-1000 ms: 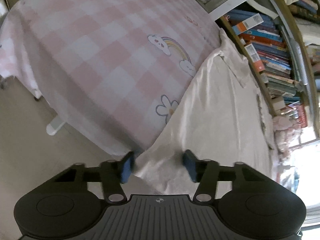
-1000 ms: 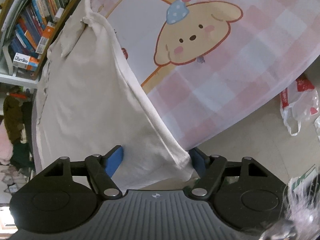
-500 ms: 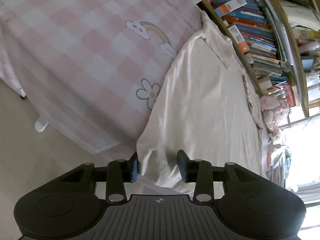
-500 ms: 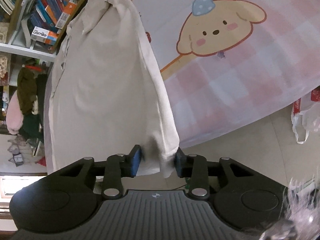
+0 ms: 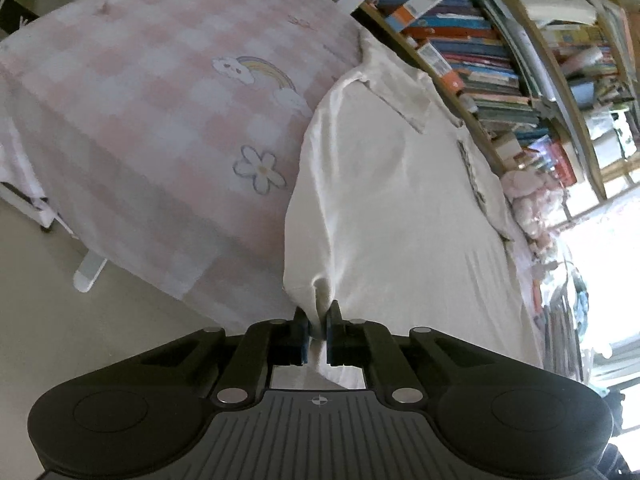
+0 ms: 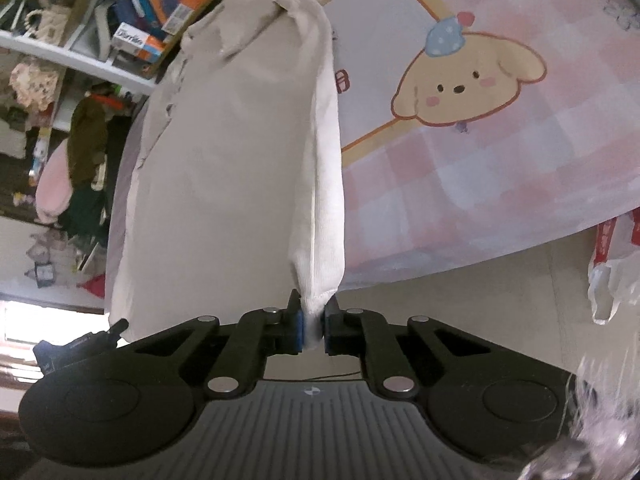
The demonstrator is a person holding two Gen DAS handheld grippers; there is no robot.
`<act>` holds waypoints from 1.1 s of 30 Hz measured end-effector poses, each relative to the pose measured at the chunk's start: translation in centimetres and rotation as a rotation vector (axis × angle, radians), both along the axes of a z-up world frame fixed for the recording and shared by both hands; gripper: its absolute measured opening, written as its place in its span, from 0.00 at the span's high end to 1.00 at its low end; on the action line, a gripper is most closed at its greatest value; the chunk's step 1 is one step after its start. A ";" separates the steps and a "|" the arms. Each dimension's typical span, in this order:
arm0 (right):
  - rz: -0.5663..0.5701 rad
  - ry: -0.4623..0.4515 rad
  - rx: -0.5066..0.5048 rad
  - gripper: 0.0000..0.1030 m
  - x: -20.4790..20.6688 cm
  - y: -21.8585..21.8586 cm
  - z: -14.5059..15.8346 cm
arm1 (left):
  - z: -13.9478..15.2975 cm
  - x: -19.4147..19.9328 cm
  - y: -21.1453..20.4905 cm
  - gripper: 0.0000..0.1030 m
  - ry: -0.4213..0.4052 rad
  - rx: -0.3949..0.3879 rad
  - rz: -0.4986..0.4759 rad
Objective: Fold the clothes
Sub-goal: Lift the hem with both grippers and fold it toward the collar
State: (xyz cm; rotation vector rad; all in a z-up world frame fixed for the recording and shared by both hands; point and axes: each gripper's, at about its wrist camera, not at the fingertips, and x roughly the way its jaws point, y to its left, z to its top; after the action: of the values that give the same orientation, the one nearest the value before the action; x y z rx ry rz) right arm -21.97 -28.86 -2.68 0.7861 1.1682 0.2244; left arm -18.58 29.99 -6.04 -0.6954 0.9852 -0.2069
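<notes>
A cream-white collared shirt [image 5: 400,200] lies along the bed, its collar at the far end by the bookshelf. My left gripper [image 5: 318,330] is shut on the shirt's near hem corner, and the cloth bunches between the blue pads. In the right wrist view the same shirt [image 6: 240,152] rises from the other hem corner, where my right gripper [image 6: 312,328] is shut on a folded edge. Both corners are lifted off the bed's edge and the fabric is pulled taut toward me.
The bed carries a pink checked sheet [image 5: 140,100] with rainbow and flower prints, and a cartoon dog [image 6: 468,80] in the right view. A crowded bookshelf [image 5: 500,48] runs along the far side. A white plastic bag [image 6: 612,272] lies on the pale floor [image 5: 80,340].
Both grippers went from open around the hem corners to shut on them. The shirt's near edge has risen off the bed and pulled tight.
</notes>
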 end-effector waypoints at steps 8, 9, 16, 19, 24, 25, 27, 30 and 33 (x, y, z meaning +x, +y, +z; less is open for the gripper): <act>0.037 0.017 0.007 0.92 -3.7 -1.5 1.0 | -0.3 -5.3 -1.1 0.94 0.061 -0.021 -0.009; 0.038 0.028 0.010 0.92 -4.4 -1.7 0.8 | -0.5 -6.1 -1.2 0.94 0.072 -0.025 -0.008; 0.072 0.085 0.046 0.92 -7.3 -2.7 -0.2 | -0.9 -9.1 -1.6 0.94 0.097 -0.035 0.030; 0.075 0.058 0.078 0.92 -6.8 -3.0 0.4 | 0.9 -8.0 -2.2 0.94 0.022 -0.059 0.052; -0.095 -0.134 0.174 0.92 -2.5 -5.3 4.1 | 4.0 -4.0 -2.1 0.94 -0.171 -0.194 0.145; -0.152 -0.178 0.208 0.92 -1.4 -5.9 4.6 | 4.5 -2.9 -2.2 0.94 -0.214 -0.233 0.173; -0.244 -0.248 0.259 0.92 1.1 -6.4 5.2 | 5.1 -0.2 -2.6 0.94 -0.282 -0.306 0.232; -0.307 -0.307 0.268 0.92 5.0 -6.0 5.8 | 5.6 4.7 -3.4 0.94 -0.345 -0.396 0.308; -0.380 -0.349 0.312 0.92 8.7 -5.9 6.2 | 6.3 9.6 -4.0 0.94 -0.376 -0.446 0.339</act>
State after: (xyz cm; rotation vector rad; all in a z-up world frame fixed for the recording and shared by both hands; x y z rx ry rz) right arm -13.31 -34.77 3.50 1.1744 0.6451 0.2185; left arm -8.96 26.00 0.30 -1.1702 0.4503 -0.2505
